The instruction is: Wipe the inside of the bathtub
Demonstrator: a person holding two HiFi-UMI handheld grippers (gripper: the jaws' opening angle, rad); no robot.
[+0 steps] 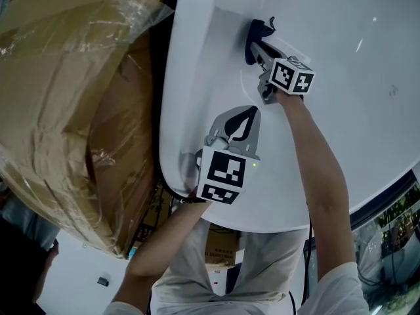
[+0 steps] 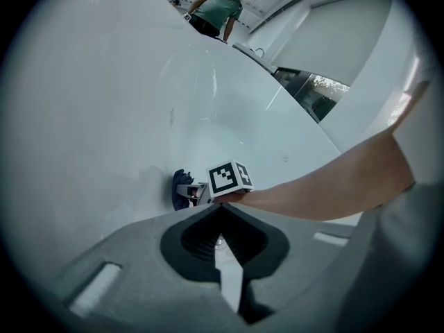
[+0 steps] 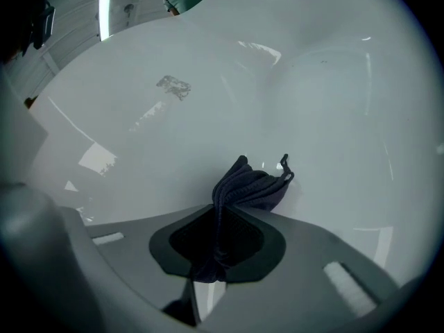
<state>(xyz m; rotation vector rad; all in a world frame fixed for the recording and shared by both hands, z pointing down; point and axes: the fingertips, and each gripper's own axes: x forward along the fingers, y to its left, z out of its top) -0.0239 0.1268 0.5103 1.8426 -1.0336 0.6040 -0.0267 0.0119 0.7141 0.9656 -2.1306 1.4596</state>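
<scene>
Bathtub (image 1: 367, 58) inner wall, white and bare, lies directly ahead of the right tongs (image 1: 259, 50), which clench a dark cloth (image 3: 253, 189) pressed against it; left tongs (image 1: 244, 118), closed and empty, hover just behind, nearer the rim

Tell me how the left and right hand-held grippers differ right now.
The right hand-held gripper is shut on a dark cloth, held against the bathtub wall; the left hand-held gripper is shut on nothing. The right one reaches deeper into the bathtub; the left one hangs nearer its rim. Both point into the bathtub.
</scene>
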